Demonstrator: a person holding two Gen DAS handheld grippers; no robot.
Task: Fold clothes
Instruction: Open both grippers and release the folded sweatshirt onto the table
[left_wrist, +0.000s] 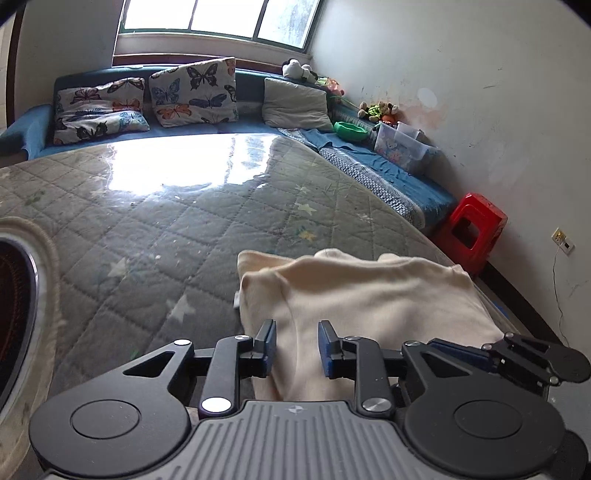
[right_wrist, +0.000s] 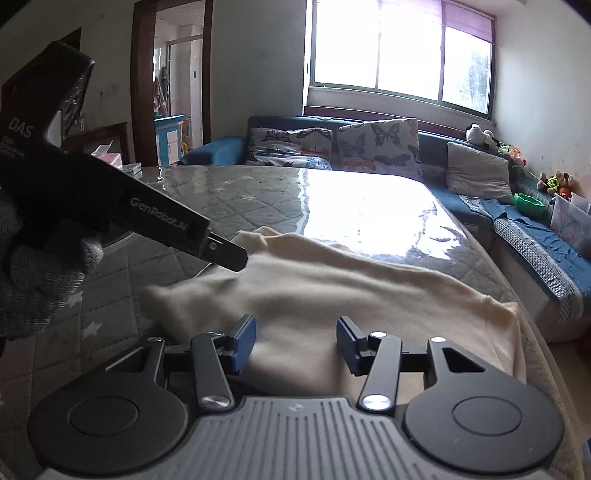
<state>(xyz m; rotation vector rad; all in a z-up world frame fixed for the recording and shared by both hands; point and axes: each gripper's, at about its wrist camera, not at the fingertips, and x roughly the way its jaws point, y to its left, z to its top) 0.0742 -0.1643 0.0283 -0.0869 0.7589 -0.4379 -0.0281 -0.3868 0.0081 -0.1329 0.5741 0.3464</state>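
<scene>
A cream garment (left_wrist: 362, 295) lies folded on the quilted grey table cover (left_wrist: 166, 236). My left gripper (left_wrist: 297, 349) is open just above the garment's near edge, with nothing between its blue pads. In the right wrist view the same garment (right_wrist: 332, 295) stretches across the table. My right gripper (right_wrist: 295, 345) is open over its near edge and holds nothing. The left gripper's black body (right_wrist: 110, 210) reaches in from the left of the right wrist view, its tip at the garment's far left corner. The right gripper's body (left_wrist: 524, 354) shows at the right of the left wrist view.
A blue sofa (right_wrist: 535, 221) with butterfly cushions (left_wrist: 192, 92) wraps the far and right sides of the table. A red plastic stool (left_wrist: 472, 229) stands by the right wall. A round heater (left_wrist: 14, 295) sits at the left edge. Glossy plastic (right_wrist: 369, 206) covers the table's far part.
</scene>
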